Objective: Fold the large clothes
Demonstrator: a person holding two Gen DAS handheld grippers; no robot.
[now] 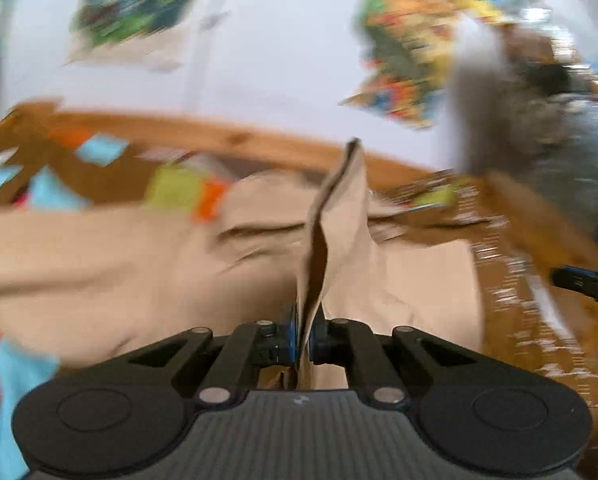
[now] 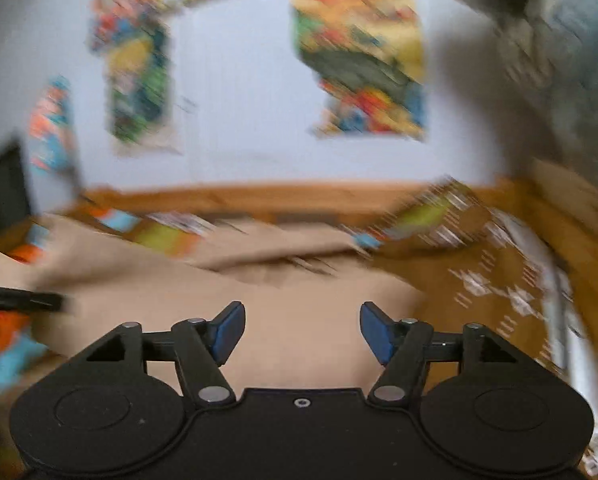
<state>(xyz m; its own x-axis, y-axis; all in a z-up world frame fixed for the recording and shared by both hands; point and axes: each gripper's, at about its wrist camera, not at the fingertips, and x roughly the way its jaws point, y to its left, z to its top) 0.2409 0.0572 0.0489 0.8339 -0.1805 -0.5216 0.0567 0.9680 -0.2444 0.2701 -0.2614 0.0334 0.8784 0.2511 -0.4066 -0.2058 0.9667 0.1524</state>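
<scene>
A large beige cloth garment [image 1: 119, 264] lies rumpled across the middle of both blurred views, spread over a brown patterned bed cover [image 1: 511, 288] with bright blue, orange and green patches. In the left wrist view one edge of it rises as a narrow upright fold in the centre of the frame, pinched between the blue pads of the left claw [image 1: 308, 338]. The right claw [image 2: 302, 330], low in its frame, stands wide apart and empty above the flat beige cloth [image 2: 299, 312]. A wooden bed frame [image 2: 299, 196] and colourful wall posters [image 2: 363, 60] lie behind.

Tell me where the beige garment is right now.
The beige garment lies spread on the patterned bedspread; a raised fold is pinched in the left tool, centre of the left wrist view.
</scene>
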